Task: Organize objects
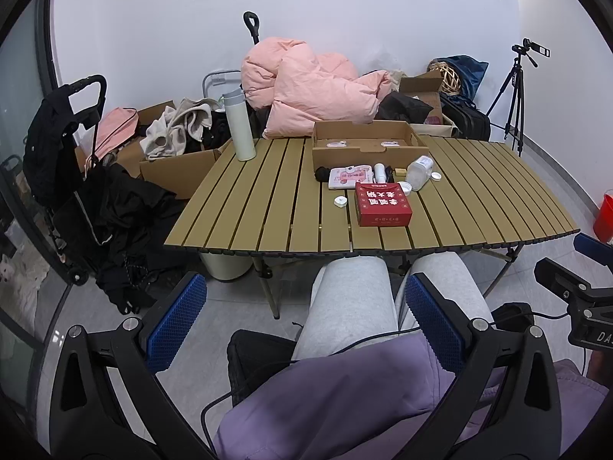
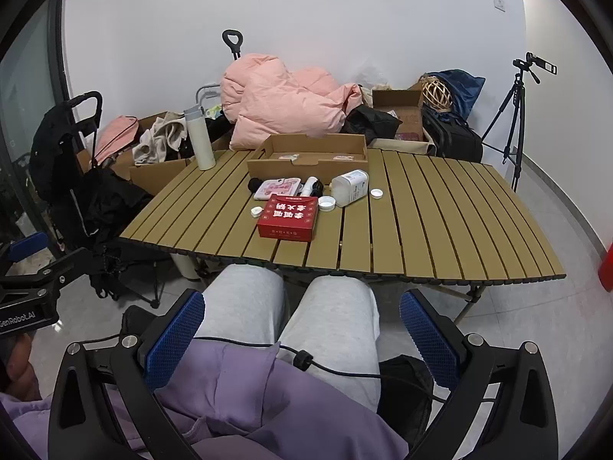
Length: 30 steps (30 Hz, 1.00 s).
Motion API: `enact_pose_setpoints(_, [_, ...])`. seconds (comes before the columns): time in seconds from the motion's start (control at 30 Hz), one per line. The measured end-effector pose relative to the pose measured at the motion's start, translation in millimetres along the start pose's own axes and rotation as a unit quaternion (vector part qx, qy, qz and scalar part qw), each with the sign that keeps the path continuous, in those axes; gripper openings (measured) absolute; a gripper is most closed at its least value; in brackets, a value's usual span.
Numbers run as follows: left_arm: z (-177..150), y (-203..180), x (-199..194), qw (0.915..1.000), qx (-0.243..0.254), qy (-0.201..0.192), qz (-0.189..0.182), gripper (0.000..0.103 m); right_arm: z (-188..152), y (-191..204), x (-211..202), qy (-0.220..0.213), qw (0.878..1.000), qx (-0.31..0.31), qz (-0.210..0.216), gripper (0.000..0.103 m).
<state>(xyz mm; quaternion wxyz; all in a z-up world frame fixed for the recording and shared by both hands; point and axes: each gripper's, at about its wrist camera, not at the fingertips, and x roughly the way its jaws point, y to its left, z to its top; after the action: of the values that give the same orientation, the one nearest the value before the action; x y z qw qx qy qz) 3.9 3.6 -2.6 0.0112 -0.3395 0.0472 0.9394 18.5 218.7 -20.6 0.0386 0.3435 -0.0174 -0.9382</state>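
Left wrist view: the left gripper [image 1: 302, 322] is hanging wide open over the person's lap, gripping nothing — the red box [image 1: 383, 204] is sitting on the slatted table [image 1: 249, 207], well apart. Right wrist view: the right gripper [image 2: 300, 331] is gaping empty too — red box [image 2: 289, 217] lying just in front of the cardboard tray [image 2: 306, 155].

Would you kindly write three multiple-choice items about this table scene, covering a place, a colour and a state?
1. Where does the tall white flask stand?
A. inside the cardboard tray
B. near the table's far left corner
C. on the floor

2. What colour is the printed box nearest the person's knees?
A. red
B. green
C. black

3. How is the clear plastic bottle?
A. upright and capped
B. lying on its side
C. held in the fingers

Answers: 1 B, it stands on the slats left of the tray. 2 A, its top and sides are red. 3 B, it lies flat on the table.
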Motion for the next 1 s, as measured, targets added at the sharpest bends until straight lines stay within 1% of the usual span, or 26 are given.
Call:
enact_pose_setpoints(0.83, [-4.0,-0.6,1.9,1.0000,0.000,0.005,-0.002,0.103,-2.5,-0.6,4.6,0.006,1.000,0.002,0.000,0.103])
enact_pose_setpoints(1.0, [-4.7,0.2,5.2,1.0000,-0.001,0.009,-0.004,0.103,-3.3,-2.0,9.8,0.017,1.000,0.008,0.001,0.103])
